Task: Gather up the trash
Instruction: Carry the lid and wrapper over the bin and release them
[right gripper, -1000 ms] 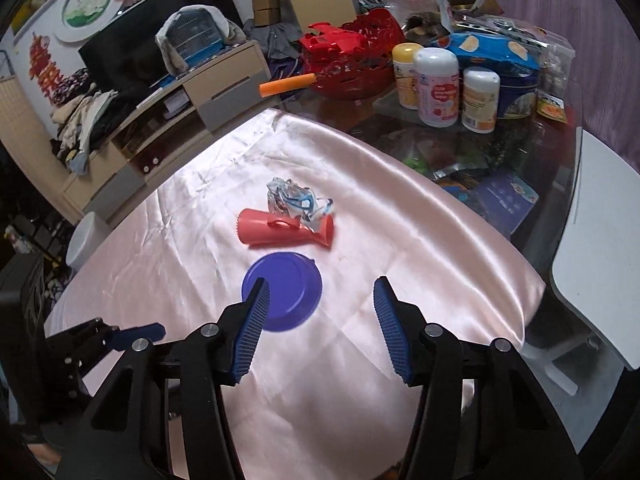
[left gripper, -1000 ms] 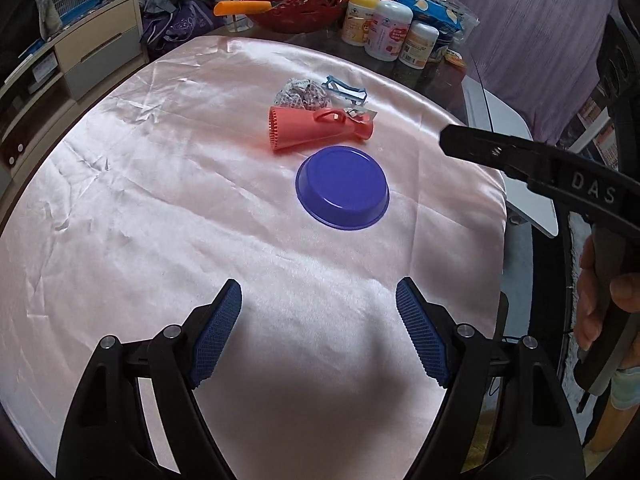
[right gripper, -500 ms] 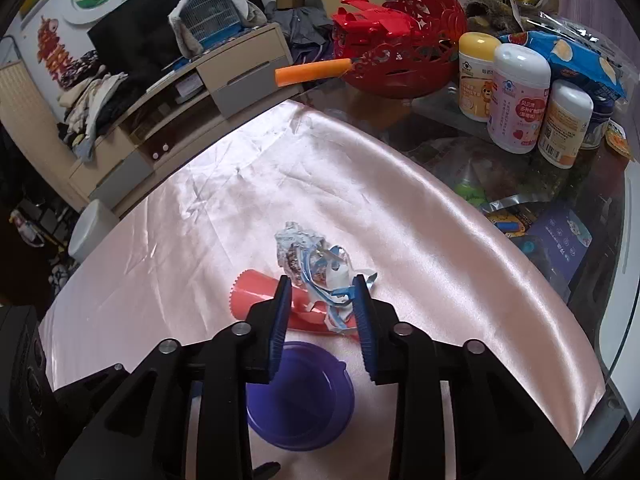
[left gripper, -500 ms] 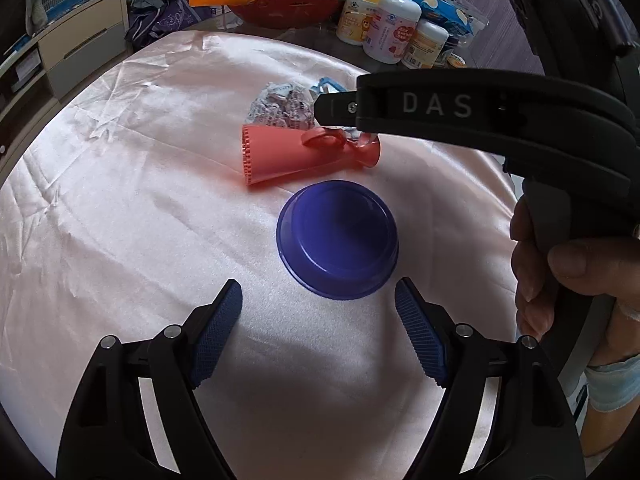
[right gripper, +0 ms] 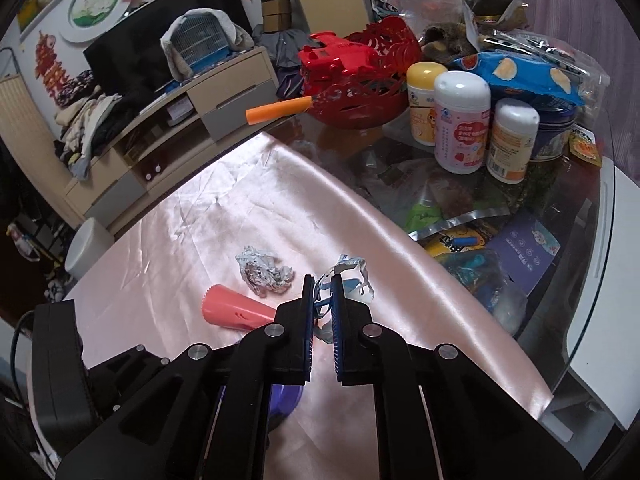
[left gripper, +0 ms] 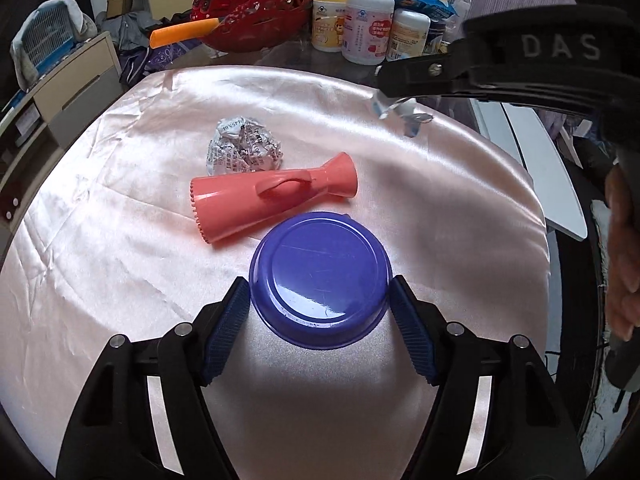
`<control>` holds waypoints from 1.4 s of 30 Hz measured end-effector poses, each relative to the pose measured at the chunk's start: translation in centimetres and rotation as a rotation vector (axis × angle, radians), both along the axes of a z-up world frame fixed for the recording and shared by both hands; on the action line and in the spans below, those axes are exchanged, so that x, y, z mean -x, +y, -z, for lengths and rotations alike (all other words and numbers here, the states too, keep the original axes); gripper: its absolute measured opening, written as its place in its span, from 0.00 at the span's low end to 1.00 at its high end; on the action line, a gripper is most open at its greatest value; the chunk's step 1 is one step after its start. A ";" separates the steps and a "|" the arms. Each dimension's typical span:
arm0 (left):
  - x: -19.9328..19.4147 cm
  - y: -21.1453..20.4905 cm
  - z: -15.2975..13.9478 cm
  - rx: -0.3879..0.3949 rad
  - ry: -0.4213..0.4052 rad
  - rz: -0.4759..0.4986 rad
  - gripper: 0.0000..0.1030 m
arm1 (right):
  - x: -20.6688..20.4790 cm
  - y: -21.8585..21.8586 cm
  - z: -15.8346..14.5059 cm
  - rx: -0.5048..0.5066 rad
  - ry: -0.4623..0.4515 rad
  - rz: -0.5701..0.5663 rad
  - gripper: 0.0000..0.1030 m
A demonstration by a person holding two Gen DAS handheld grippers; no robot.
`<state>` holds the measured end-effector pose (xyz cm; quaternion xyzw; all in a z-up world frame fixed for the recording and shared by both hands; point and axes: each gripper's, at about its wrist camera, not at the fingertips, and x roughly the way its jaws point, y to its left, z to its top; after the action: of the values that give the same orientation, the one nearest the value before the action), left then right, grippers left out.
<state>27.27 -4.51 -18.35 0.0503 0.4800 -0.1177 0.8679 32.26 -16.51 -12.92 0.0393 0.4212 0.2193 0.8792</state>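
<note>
A: What has changed in the last second?

B: The right tongs [right gripper: 322, 300] have narrowed onto the torn blue-and-silver wrapper [right gripper: 352, 278] and lifted it; from the left wrist view it dangles under them, above the far right of the pink cloth [left gripper: 120, 240]. A second ago those tongs were wide and well short of it. The left tongs [left gripper: 320, 332] have moved in too: their blue pads [left gripper: 224, 332] now sit against both sides of the upturned blue bowl [left gripper: 320, 280], though whether they grip it or only bracket it is hard to tell.

A: So where does the task stand?

B: By the look of it, one piece of trash is in hand. The crumpled foil ball [left gripper: 244, 148] lies on the cloth at the far side, touching the pink funnel-shaped piece [left gripper: 272, 200], which lies just beyond the bowl.

A: Room to move?

B: Open cloth to the near left. To the right the cloth edge and bare glass counter [right gripper: 580, 248] are close; far right is crowded with white bottles [right gripper: 462, 120] and a red basket [right gripper: 360, 80], so carrying the wrapper that way looks risky
</note>
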 end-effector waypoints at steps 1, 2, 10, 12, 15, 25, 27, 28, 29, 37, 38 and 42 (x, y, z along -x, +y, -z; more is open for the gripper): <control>0.0 -0.1 0.0 -0.007 -0.001 -0.003 0.66 | 0.2 -0.3 0.0 0.014 -0.001 0.001 0.09; -0.1 -0.3 0.0 -0.012 0.000 -0.007 0.66 | 0.5 -0.5 0.0 0.027 -0.001 0.002 0.09; -0.6 -2.0 0.2 -0.007 0.016 -0.004 0.83 | 2.2 -2.5 0.3 0.041 0.007 0.017 0.09; -0.5 -2.5 0.4 -0.030 0.006 -0.001 0.84 | 2.5 -3.1 0.5 0.048 0.008 0.025 0.09; -0.6 -2.5 0.2 -0.027 -0.013 -0.009 0.77 | 3.0 -4.2 0.7 0.054 0.009 0.036 0.09; 0.1 -2.2 -0.3 0.005 0.013 -0.022 0.69 | 6.5 -6.5 0.7 0.077 0.005 0.060 0.09; 0.9 -2.2 -0.8 0.011 0.013 -0.021 0.69 | 7.6 -7.0 0.3 0.082 -0.003 0.066 0.09; 1.4 -2.2 -1.3 0.014 0.007 -0.018 0.69 | 8.2 -7.3 0.1 0.088 -0.010 0.071 0.09; 2.0 -2.3 -1.8 0.022 0.000 -0.014 0.69 | 8.9 -7.6 -0.2 0.094 -0.017 0.077 0.09; 7.8 -3.3 -6.6 0.147 -0.037 0.041 0.69 | 14.6 -11.3 -2.6 0.098 -0.035 0.137 0.09; 8.5 -3.8 -6.9 0.143 -0.039 0.054 0.69 | 15.5 -11.7 -2.7 0.101 -0.034 0.147 0.09; 11.6 -5.6 -7.5 0.142 -0.029 0.099 0.69 | 18.6 -13.1 -2.7 0.104 -0.018 0.173 0.09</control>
<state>15.72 -10.12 -10.83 0.0140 0.4546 -0.1932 0.8694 13.70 -29.57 -10.26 0.0279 0.4193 0.1205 0.8994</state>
